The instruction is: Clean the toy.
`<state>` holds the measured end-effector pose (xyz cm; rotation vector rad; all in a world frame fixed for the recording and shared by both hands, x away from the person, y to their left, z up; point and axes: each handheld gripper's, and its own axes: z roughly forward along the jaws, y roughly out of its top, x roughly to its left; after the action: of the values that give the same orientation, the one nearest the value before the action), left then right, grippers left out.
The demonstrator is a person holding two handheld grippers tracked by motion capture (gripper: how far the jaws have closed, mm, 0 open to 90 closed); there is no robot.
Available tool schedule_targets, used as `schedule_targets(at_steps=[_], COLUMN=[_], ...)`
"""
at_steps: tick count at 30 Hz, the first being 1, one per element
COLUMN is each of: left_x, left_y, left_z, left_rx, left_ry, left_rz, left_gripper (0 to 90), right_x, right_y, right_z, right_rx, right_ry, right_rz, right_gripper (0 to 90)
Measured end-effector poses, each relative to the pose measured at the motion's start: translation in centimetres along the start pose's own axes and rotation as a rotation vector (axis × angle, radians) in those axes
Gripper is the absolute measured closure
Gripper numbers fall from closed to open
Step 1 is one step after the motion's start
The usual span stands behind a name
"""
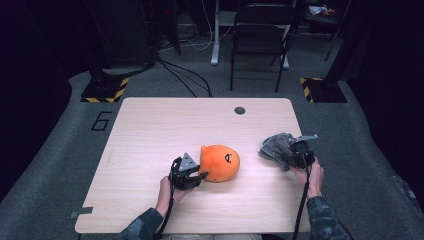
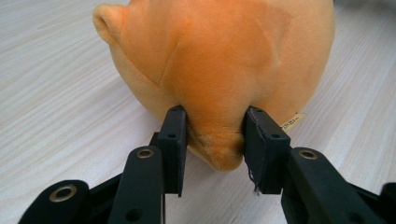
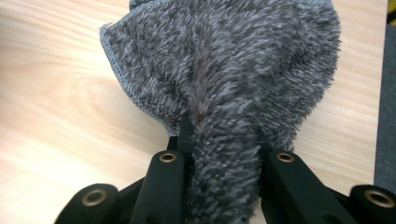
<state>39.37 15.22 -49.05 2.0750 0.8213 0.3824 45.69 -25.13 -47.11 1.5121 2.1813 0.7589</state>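
Cloth (image 3: 224, 70), grey and fluffy: it is bunching between the jaws of your right gripper (image 3: 223, 154), which are clamping a thick fold of it near the table's (image 1: 150, 130) right edge, the rest hanging loose over the wood. Toy (image 2: 219, 60), orange and soft: it is lying near the middle of the table, and your left gripper (image 2: 215, 140) is pinching a small nub of its plush at the bottom seam, jaws narrowed on the fabric. Risks, as I judge them: you are holding the toy by very little material, so a sideways pull is likely to be slipping it free or rolling it away; the cloth is gripped by one fold, so it may be dragging or unfolding unevenly, and its free end could be snagging at the table edge while you are carrying it toward the toy.
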Motion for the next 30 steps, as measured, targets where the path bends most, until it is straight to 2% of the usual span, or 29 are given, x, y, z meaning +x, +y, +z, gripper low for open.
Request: schedule_targets(at_steps=[2,4,8,9,10,13,15,25,30], left_x=[0.0,0.1,0.1,0.1,0.0,0.1,0.1,-0.2,-0.3], left_y=[0.0,0.1,0.2,0.2,0.3,0.3,0.3,0.3,0.5], left_z=[0.0,0.0,0.2,0.2,0.2,0.3,0.3,0.2,0.2], left_rx=[0.003,0.003,-0.005,-0.002,-0.003,-0.004,-0.004,-0.011,-0.022], left_ry=[-0.003,-0.006,-0.009,-0.012,-0.013,-0.009,-0.007,0.004,0.009], left_rz=[0.002,0.004,-0.002,0.002,-0.002,0.006,0.006,0.007,0.008], left_gripper=[62.2,62.3,62.4,62.4,62.4,62.5,62.5,63.3,63.8], right_x=[0.2,0.4,1.1,1.1,1.4,2.0,2.8,6.3,8.6], right_y=[0.3,0.6,0.9,1.0,1.1,1.5,2.0,3.2,3.9], right_z=[-0.8,-1.8,-2.8,-2.9,-3.1,-3.6,-3.9,-5.4,-5.9], right_rx=[-0.028,-0.063,-0.092,-0.099,-0.102,-0.12,-0.131,-0.155,-0.158], right_ry=[0.02,0.05,0.083,0.091,0.096,0.109,0.121,0.167,0.202], right_rz=[-0.008,0.011,0.005,-0.022,-0.014,-0.039,-0.042,-0.134,-0.176], right_gripper=[75.2,75.2,75.2,75.2,75.2,75.2,75.2,75.2,75.2])
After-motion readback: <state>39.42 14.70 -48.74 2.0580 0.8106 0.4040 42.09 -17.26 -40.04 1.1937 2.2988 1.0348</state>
